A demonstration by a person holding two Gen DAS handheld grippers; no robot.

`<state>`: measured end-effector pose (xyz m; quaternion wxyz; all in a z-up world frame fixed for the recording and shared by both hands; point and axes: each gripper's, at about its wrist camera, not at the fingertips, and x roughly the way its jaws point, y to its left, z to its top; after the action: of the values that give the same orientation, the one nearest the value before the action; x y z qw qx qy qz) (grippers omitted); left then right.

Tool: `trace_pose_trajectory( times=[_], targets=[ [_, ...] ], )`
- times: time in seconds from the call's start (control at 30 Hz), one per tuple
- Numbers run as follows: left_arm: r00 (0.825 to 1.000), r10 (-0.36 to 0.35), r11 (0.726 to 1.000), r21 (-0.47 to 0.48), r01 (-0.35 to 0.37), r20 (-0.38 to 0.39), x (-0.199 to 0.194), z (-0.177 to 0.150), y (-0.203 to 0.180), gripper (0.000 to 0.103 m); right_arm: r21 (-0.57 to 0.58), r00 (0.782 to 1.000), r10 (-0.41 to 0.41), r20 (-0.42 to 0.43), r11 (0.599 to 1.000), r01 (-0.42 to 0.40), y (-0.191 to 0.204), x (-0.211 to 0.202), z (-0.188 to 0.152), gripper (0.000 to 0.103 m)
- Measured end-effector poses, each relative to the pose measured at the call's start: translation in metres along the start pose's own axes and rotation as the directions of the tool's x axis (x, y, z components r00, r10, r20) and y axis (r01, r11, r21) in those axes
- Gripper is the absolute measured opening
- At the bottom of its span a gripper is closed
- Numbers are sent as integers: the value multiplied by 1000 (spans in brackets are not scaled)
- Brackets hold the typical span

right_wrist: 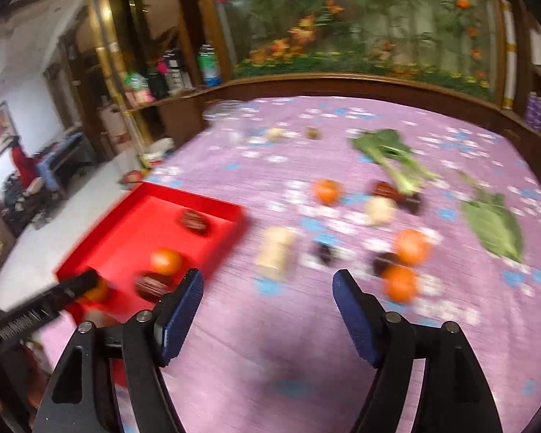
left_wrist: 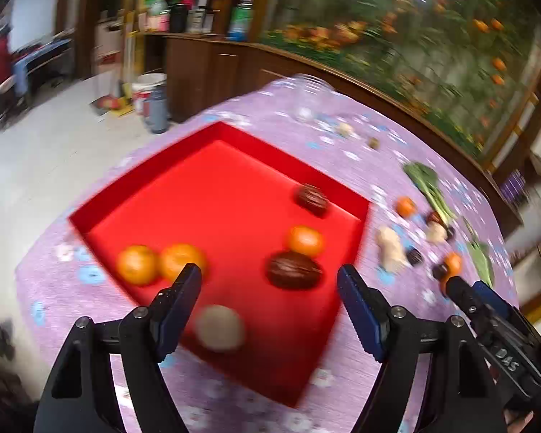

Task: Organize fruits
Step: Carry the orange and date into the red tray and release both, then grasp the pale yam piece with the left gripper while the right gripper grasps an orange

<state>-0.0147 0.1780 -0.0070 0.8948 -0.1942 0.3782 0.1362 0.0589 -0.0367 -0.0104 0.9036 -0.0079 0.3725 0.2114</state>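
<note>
- My right hand-held gripper (right_wrist: 267, 310) has jaws apart, nothing between them, over the purple flowered cloth (right_wrist: 270, 361).
- Nearest loose round orange fruit (right_wrist: 400, 283) sits just ahead, right of its right jaw; no long axis.
- Left hand-held gripper (left_wrist: 270, 306) jaws apart, empty, over the shallow red square tray (left_wrist: 101, 213); right arm is nearer.

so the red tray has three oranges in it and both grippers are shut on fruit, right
Not quite. The red tray does hold three oranges, but both the left gripper and right gripper are open and empty, as each wrist view shows.
</note>
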Motion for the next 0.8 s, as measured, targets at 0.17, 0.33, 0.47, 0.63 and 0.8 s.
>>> trace_pose_trajectory(
  times=[0.17, 0.33, 0.47, 0.63, 0.8],
  targets=[
    [998, -45, 991, 124, 49, -34, 11, -11, -52, 77, 29, 992, -114, -59, 993, 116, -60, 3, -22, 79],
    [997, -51, 965, 255, 65, -61, 29, -24, -101, 77, 135, 992, -90, -88, 986, 101, -102, 7, -32, 79],
    [997, -37, 953, 299, 55, -64, 46, -26, -125, 77, 98, 992, -71, -101, 992, 81, -103, 17, -28, 79],
    [997, -16, 955, 296, 39, -79, 67, -22, -134, 77, 52, 993, -67, -94, 996, 72, -100, 36, -13, 71],
    [996, -10, 963, 266, 35, -93, 86, -15, -136, 77, 6, 989, -70, -127, 997, 72, -98, 58, -5, 56]
  ],
)
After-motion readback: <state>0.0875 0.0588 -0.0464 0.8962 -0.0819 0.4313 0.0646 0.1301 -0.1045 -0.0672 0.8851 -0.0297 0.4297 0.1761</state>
